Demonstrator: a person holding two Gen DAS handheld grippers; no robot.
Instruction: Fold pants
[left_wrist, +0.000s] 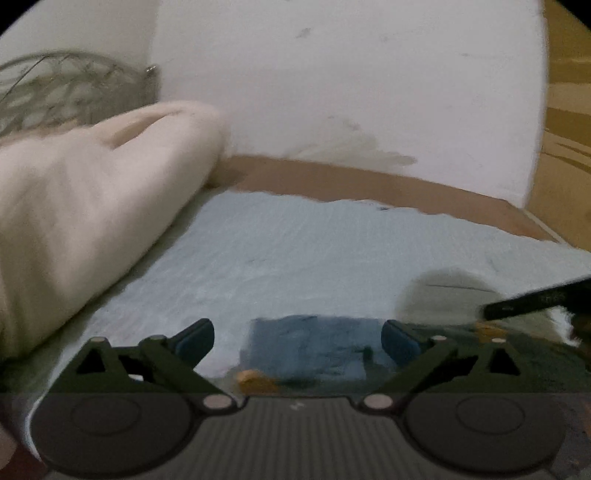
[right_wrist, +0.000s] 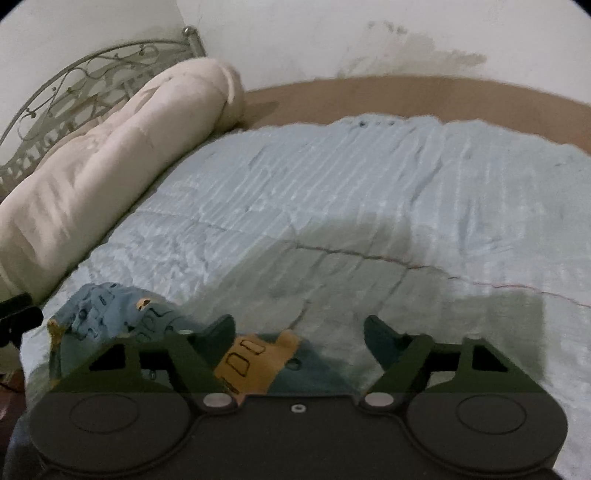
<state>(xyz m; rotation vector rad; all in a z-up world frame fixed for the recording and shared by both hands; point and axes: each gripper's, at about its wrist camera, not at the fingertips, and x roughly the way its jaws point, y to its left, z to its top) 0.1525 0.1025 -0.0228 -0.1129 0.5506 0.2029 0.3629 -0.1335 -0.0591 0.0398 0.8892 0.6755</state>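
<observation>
- While the pants (right_wrist: 255, 363) lie crumpled on the pale blue bedspread (right_wrist: 332, 192), both grippers hover above.
- Left gripper (left_wrist: 297, 341): jaws wide apart, empty.
- Right gripper (right_wrist: 299, 338): jaws apart, gripping nothing.
- Rolled cream blanket (right_wrist: 110, 158): at the headboard (right_wrist: 74, 88).

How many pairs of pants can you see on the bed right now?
1: the blue pants with yellow trim lie at the near edge of the light blue bedspread, just ahead of both grippers. Nothing suggests another pair, though the rolled cream blanket could hide something.
</observation>
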